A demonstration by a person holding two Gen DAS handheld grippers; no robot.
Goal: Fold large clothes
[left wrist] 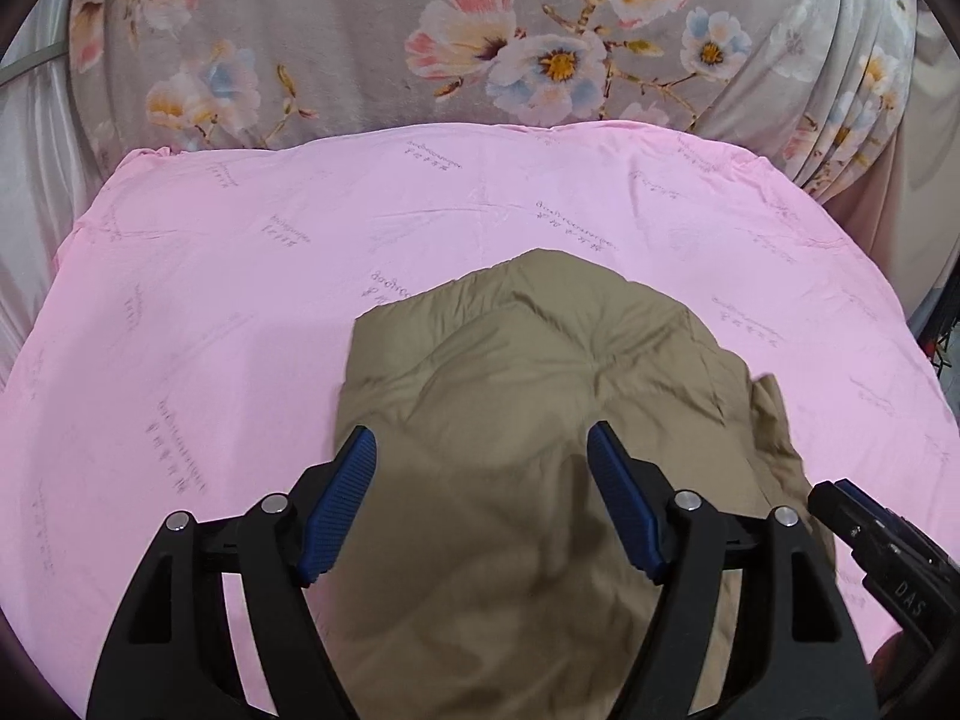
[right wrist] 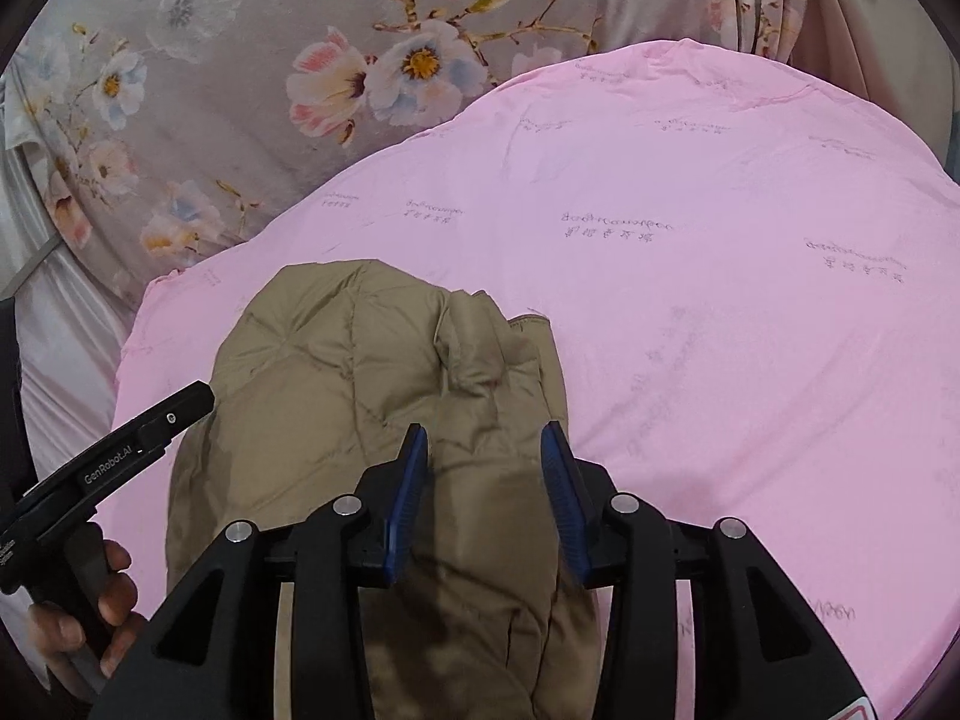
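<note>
Floral grey fabric (left wrist: 360,48) fills the top of both views, bunched into pleats at the upper right of the left wrist view. Below it a pink sheet (left wrist: 210,312), printed with faint rows of text, spans the middle and lower frame edge to edge. A tan quilted jacket (left wrist: 528,396) lies on the sheet in a folded bundle: lower centre in the left wrist view, lower left of centre in the right wrist view (right wrist: 360,372), with a loose flap along its right side. Left gripper (left wrist: 482,504) is over the jacket at bottom centre, jaws spread wide, nothing between the blue pads; its black body also shows at the lower left of the right wrist view, held by a hand (right wrist: 84,618). Right gripper (right wrist: 485,504) sits over the jacket's right portion, jaws partly apart, narrower than the left, gripping nothing.
</note>
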